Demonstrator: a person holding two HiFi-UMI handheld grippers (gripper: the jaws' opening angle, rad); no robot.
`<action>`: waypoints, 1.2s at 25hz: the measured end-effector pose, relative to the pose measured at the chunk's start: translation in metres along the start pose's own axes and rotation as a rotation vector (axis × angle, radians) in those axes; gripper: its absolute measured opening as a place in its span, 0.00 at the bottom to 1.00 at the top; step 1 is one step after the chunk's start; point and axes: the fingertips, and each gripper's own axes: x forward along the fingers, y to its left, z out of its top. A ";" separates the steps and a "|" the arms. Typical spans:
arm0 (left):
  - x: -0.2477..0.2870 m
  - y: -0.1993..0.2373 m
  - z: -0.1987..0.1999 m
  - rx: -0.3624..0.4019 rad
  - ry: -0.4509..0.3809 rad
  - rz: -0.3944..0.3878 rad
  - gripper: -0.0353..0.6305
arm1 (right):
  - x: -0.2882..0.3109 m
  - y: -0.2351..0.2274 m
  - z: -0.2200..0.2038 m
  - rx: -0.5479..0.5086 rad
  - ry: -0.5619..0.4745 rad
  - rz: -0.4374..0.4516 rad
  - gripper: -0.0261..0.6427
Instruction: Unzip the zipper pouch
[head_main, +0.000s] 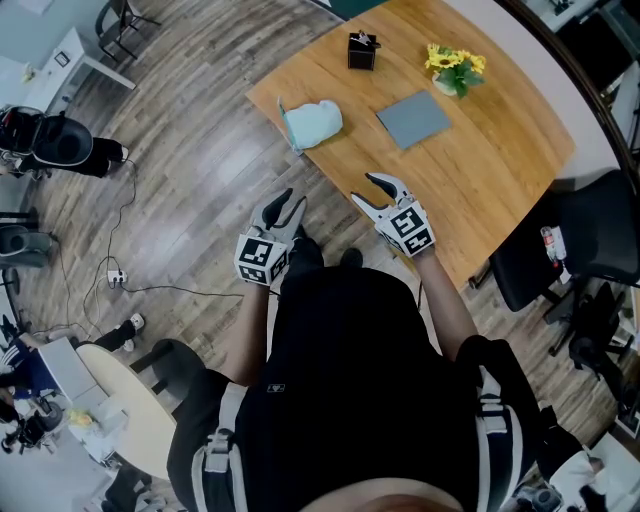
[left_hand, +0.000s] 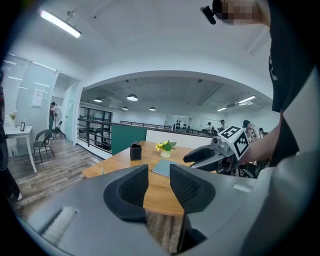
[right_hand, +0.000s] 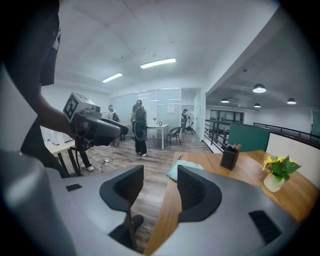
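Low in the middle of the head view, the left gripper (head_main: 288, 206) hangs off the table's near edge, over the floor. Its own view shows the 2 jaws apart with nothing between them. Just to its right, the right gripper (head_main: 362, 187) sits over the edge of the light wooden table (head_main: 500, 150), claw likewise spread and empty.

Above both, towards the upper middle of the frame and well apart from either claw, lies a pale mint fabric pouch (head_main: 315, 123), puffy and crumpled, with a darker teal strip along its left edge. I take this for the task's thing, though no zipper teeth or pull can be made out. It looks light, soft and limp, so it would likely slide or bunch when tugged. One claw should pinch the fabric at the closed end of the zip while the other takes the small pull tab.

To its right rests a flat grey rectangular pad (head_main: 413, 118). Further up stand a small black box (head_main: 362, 50) and a pot of yellow flowers (head_main: 453, 66).

No brand, label or writing is readable. Only the black-and-white square markers on the grippers' cubes show.
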 end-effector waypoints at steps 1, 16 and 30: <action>0.000 0.000 -0.001 0.001 0.002 -0.001 0.26 | 0.000 0.000 0.000 0.002 -0.003 -0.002 0.36; 0.001 0.000 -0.003 0.008 0.009 -0.008 0.27 | -0.003 0.001 -0.002 0.015 -0.007 -0.006 0.43; 0.002 0.009 -0.009 -0.006 0.034 0.012 0.27 | 0.007 -0.001 -0.006 0.032 -0.003 0.006 0.42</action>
